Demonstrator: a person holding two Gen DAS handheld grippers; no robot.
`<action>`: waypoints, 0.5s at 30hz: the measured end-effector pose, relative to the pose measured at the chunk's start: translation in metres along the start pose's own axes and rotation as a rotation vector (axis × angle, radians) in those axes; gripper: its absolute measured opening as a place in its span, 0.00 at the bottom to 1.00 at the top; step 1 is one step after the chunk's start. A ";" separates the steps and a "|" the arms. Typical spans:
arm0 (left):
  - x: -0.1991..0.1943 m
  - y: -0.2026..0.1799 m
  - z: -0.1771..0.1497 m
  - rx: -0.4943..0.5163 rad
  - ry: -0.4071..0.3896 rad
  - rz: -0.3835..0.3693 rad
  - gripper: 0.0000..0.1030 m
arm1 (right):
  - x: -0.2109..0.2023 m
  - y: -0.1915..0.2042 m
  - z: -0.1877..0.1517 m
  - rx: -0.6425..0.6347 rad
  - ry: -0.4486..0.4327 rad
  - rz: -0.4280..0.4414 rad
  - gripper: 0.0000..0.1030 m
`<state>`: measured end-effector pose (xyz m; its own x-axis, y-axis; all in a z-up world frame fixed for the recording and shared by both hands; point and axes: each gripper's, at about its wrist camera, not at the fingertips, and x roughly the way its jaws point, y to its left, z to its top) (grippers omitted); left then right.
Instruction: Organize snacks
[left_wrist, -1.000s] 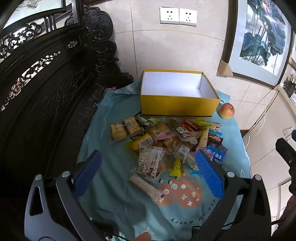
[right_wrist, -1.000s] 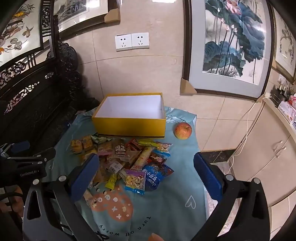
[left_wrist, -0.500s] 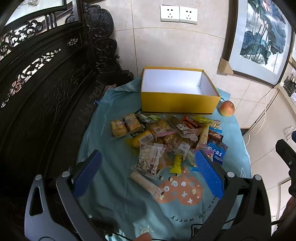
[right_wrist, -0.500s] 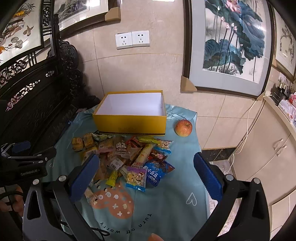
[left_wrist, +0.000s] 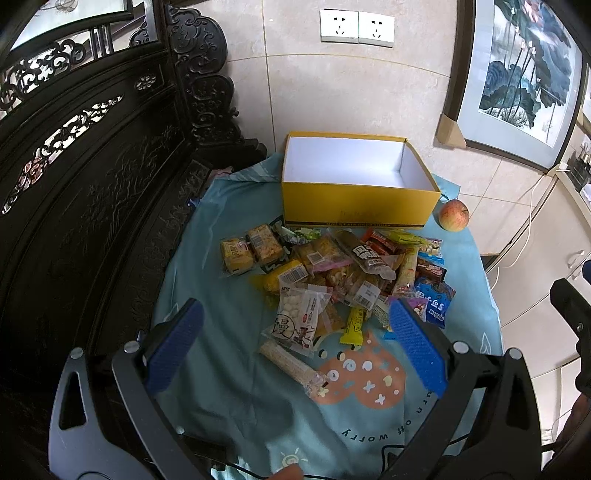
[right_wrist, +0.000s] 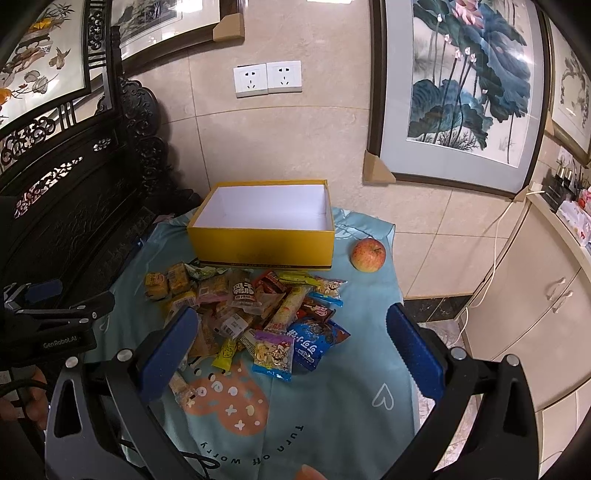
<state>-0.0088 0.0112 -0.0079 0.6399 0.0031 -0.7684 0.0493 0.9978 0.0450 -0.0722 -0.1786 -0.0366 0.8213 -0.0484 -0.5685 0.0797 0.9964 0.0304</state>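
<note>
- On the table, over a teal tablecloth, a pile of snack packets lies just in front of a yellow box; box is open-topped, white inside, nothing in it.
- Left hand-held gripper: jaws spread wide, holding nothing, hovering above the near edge of the pile.
- Between the left fingers in the left wrist view: clear bag of small white balls, yellow stick packet, long rice-cracker bar nearest the camera. None touched.
- Right hand-held gripper: also wide open and empty, above the table, pile ahead between its fingers.
- Closest to the right gripper: blue-purple packet and blue cookie bag, at the pile's near right edge, apart from both pads.
- Two yellow-brown cake packets sit at the pile's far left.
- Apple just right of the box, on the cloth, apart from the snacks.
- Left gripper's body is visible at the left edge of the right wrist view, held by a hand.
</note>
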 end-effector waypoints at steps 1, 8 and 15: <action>0.000 0.000 0.000 -0.001 0.000 -0.001 0.98 | 0.000 0.000 0.000 0.000 -0.001 -0.001 0.99; 0.001 0.002 0.000 -0.005 0.006 0.001 0.98 | 0.000 0.000 0.001 -0.002 -0.001 0.000 0.99; 0.002 0.004 0.006 -0.001 0.010 0.000 0.98 | 0.000 0.002 0.002 -0.010 -0.003 0.010 0.99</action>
<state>-0.0029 0.0145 -0.0055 0.6326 0.0042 -0.7745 0.0480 0.9979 0.0446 -0.0705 -0.1771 -0.0349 0.8236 -0.0390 -0.5658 0.0661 0.9974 0.0275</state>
